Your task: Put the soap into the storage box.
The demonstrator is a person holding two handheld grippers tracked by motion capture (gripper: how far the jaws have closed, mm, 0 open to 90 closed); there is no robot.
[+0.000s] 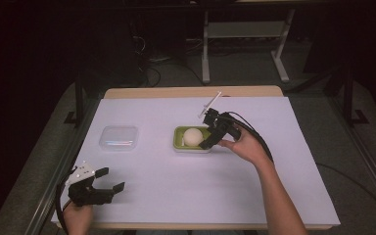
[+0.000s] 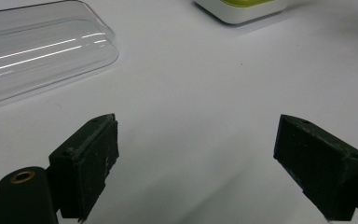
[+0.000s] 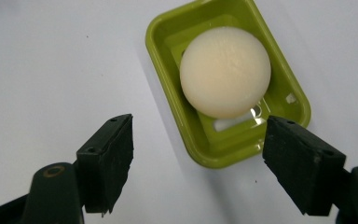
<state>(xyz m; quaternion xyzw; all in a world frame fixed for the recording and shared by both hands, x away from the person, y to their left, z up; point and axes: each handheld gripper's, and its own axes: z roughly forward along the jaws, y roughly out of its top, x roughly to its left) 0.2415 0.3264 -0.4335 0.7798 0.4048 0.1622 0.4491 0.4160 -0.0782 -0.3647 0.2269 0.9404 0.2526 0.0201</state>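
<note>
The table (image 1: pixel 142 205), covered in white paper, carries all working items. Left of centre lies a clear plastic lid (image 1: pixel 119 137), flat and well apart from the other items. At centre sits a green soap dish (image 1: pixel 178 138) holding a round cream-coloured soap bar (image 1: pixel 193 136); the bar rests inside the dish, toward one end of it in the right gripper view.

The right claw (image 1: pixel 210 131) hovers just beside the dish on its right side, tilted down toward it. Its jaws stand apart, with nothing between them; in the right gripper view the near rim of the dish lies between the two jaw tips. The left claw (image 1: pixel 111 179) rests near the front-left corner of the table, jaws likewise apart and empty, pointing toward the lid.

Step in hand, as judged: approach to the dish or the bar. Which of the two is the target cannot be told from this angle. The next move calls for lowering the right claw until the jaws straddle the target, then closing squarely; the bar looks smooth and rounded, so an off-centre grip may slip.
</note>
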